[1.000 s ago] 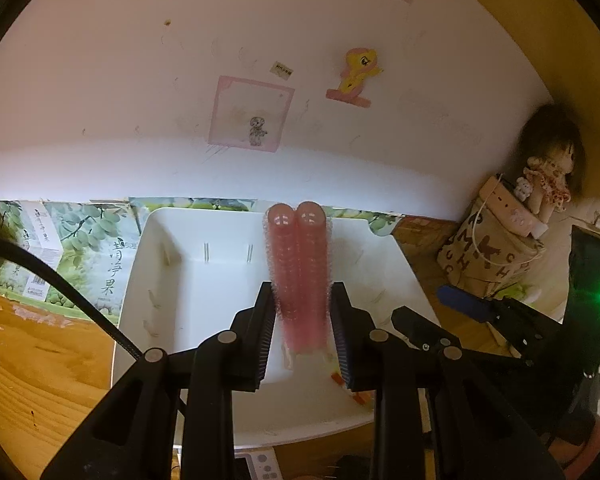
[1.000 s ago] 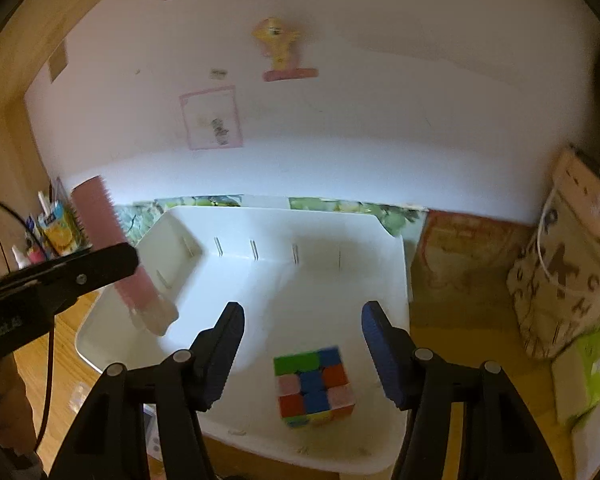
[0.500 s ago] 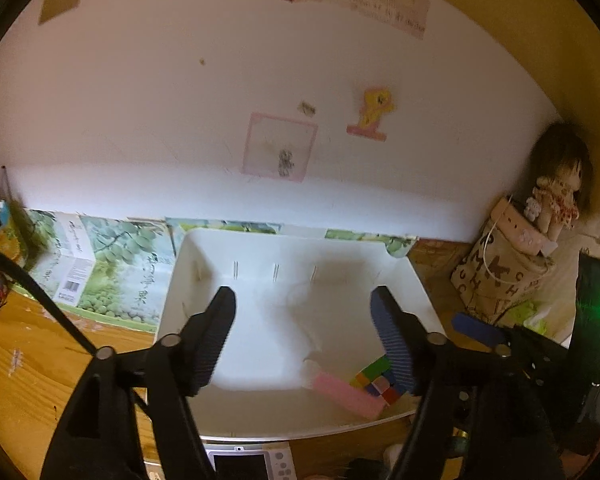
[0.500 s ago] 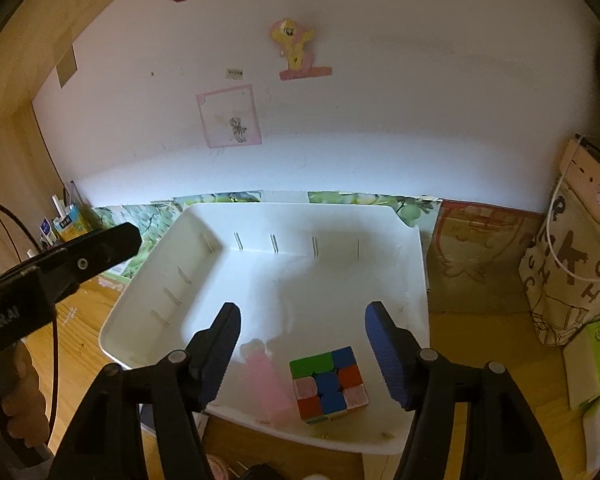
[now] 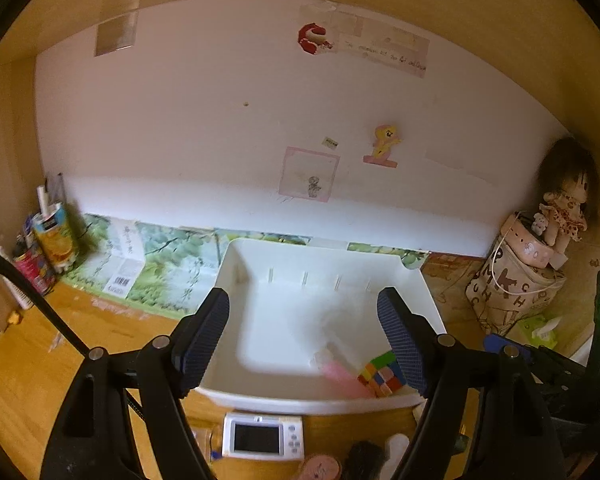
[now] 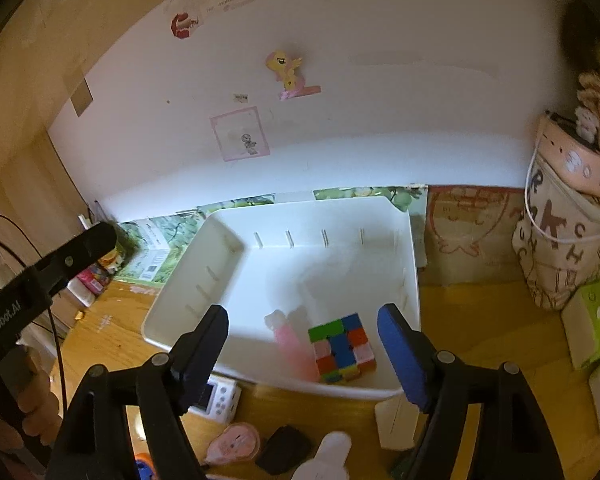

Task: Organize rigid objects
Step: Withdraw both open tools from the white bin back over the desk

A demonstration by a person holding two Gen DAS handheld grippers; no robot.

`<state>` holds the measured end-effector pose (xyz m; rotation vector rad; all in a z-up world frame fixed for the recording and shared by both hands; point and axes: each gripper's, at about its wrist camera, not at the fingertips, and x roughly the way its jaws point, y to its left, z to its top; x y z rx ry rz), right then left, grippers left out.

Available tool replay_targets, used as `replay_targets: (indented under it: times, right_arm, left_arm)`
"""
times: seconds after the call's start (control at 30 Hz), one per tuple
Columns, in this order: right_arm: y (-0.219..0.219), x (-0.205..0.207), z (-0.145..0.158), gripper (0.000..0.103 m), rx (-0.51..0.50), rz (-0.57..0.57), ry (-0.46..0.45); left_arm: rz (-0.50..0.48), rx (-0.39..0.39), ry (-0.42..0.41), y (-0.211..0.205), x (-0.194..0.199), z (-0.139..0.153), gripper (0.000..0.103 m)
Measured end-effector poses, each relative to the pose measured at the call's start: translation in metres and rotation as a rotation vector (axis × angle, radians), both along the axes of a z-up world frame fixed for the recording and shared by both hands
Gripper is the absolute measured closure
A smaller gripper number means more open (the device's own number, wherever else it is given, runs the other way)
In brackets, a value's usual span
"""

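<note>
A white plastic bin (image 5: 236, 268) (image 6: 228, 224) sits on the wooden desk against the wall. In its near right corner a pink hair roller (image 5: 342, 376) (image 6: 294, 346) lies beside a multicoloured puzzle cube (image 5: 382, 374) (image 6: 342, 348). My left gripper (image 5: 302, 308) hovers above the bin's near edge, its jaws opening wide with nothing between them. My right gripper (image 6: 304, 320) hangs over the same edge, jaws also opening and holding nothing, with the cube and roller below their gap. One left finger (image 6: 88, 244) shows at the left of the right wrist view.
In front of the bin lie a small white device with a screen (image 5: 262, 436) (image 6: 216, 394), a pink round item (image 6: 236, 440), a black item (image 6: 284, 448) and a white piece (image 6: 396, 424). A lettered bag (image 5: 512, 292) with a doll (image 5: 564, 200) stands right, cans and pens (image 5: 48, 244) left.
The left gripper opened and let go of the pink roller, which now lies in the bin next to the cube. Both grippers drew back and rose; the right jaws widened.
</note>
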<state>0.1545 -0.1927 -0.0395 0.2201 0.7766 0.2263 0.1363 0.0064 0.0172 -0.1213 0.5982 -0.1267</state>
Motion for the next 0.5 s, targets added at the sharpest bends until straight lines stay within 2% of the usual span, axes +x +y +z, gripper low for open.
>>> replay_targets:
  times: [0.23,0.5]
  right_arm:
    - [-0.012,-0.024,0.005,0.022,0.063,0.02,0.029]
    - [-0.03,-0.048,0.003,0.022,0.128,0.042,0.076]
  left_arm:
    - [0.051,0.018,-0.034,-0.005,-0.04,0.01,0.023]
    - [0.1,0.02,-0.03,-0.017,-0.077,0.011,0.023]
